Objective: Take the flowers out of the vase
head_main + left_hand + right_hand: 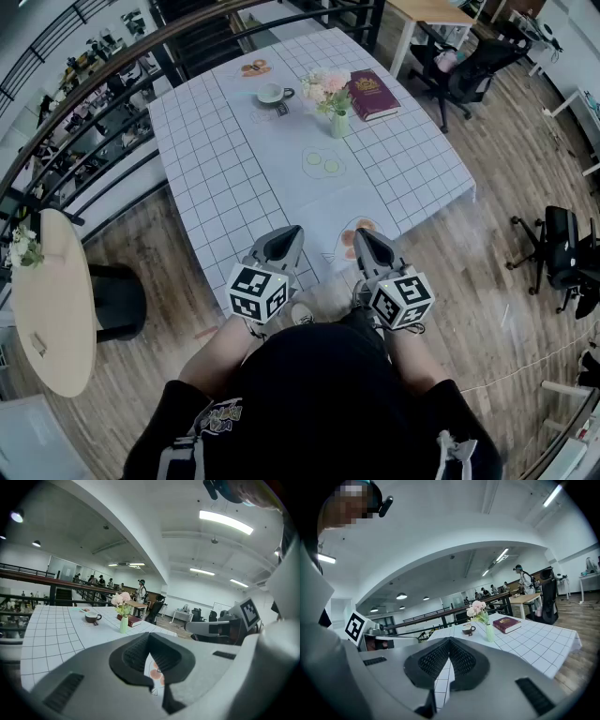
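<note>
Pink flowers (323, 86) stand in a small pale green vase (339, 123) on the far half of the checked tablecloth (225, 159); the flowers (121, 599) and the vase (123, 624) also show in the left gripper view, and again as flowers (478, 608) in a vase (490, 633) in the right gripper view. My left gripper (291, 232) and right gripper (360, 234) hover side by side at the table's near edge, far short of the vase. Both are shut with nothing between their jaws.
A dark red book (373, 94) lies right of the vase and a cup on a saucer (272, 93) left of it. Printed pictures mark the cloth. A round wooden table (52, 300) stands at left, office chairs (562, 248) at right, a railing (112, 103) behind.
</note>
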`<control>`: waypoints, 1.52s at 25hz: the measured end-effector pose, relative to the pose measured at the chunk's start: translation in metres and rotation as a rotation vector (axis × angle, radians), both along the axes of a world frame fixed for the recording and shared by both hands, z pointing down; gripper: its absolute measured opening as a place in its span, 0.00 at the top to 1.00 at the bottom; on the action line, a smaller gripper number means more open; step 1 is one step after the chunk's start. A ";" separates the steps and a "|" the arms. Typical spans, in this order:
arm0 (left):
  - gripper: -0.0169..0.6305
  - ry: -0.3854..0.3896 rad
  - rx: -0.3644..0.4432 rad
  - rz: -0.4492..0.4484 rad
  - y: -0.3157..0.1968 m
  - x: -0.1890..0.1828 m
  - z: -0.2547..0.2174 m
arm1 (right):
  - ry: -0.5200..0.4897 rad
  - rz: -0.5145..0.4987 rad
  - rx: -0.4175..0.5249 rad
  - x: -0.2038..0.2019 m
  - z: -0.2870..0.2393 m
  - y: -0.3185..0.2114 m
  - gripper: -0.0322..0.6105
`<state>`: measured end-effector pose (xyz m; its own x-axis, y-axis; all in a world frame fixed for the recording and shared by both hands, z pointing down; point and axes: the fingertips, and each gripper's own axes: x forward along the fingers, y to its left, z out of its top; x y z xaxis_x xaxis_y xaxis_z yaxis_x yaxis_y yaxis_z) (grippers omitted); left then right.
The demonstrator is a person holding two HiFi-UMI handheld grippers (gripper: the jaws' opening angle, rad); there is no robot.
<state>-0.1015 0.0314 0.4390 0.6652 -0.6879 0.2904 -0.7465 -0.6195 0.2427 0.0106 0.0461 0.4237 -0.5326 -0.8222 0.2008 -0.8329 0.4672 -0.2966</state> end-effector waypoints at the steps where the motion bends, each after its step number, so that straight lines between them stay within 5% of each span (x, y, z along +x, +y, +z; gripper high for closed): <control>1: 0.96 0.000 0.000 0.001 0.001 0.000 0.000 | 0.000 0.001 0.000 0.000 0.000 0.000 0.92; 38: 0.96 -0.016 0.004 0.028 -0.002 -0.010 -0.001 | -0.033 -0.002 0.018 -0.012 -0.003 -0.008 0.92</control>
